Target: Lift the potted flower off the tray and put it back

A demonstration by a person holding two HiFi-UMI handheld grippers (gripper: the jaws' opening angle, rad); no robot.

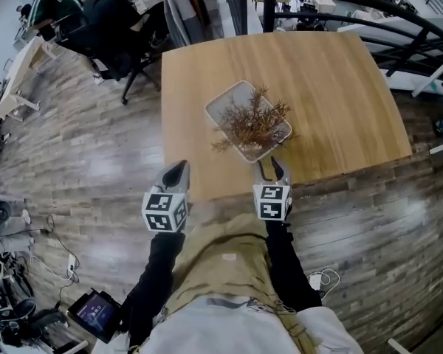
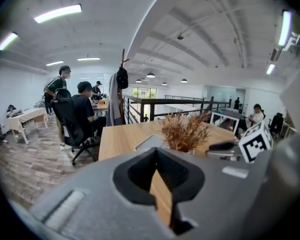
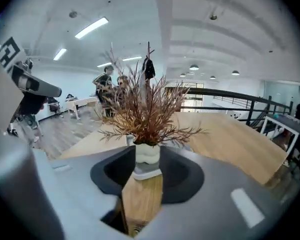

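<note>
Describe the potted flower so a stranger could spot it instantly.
On the light wooden table, toward the person's edge, lies a pale tray. The potted flower stands on it: dry reddish-brown sprigs in a small white pot, the table's only plant.

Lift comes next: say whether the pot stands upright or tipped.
Upright: the pot stands straight on the tray, stems rising from its top.

Wooden table (image 1: 332, 94): one
Tray (image 1: 223, 103): one
Potted flower (image 1: 255, 122): one
Grippers: two, the left gripper (image 1: 177, 171) and the right gripper (image 1: 272, 169)
Marker cubes: two, a left cube (image 1: 165, 211) and a right cube (image 1: 272, 201)
Person holding the grippers (image 1: 229, 301): one
Coat stand (image 2: 122, 81): one
Other people: at least four from where I stand, including a standing person (image 2: 60, 81) and a seated person (image 2: 85, 106)
</note>
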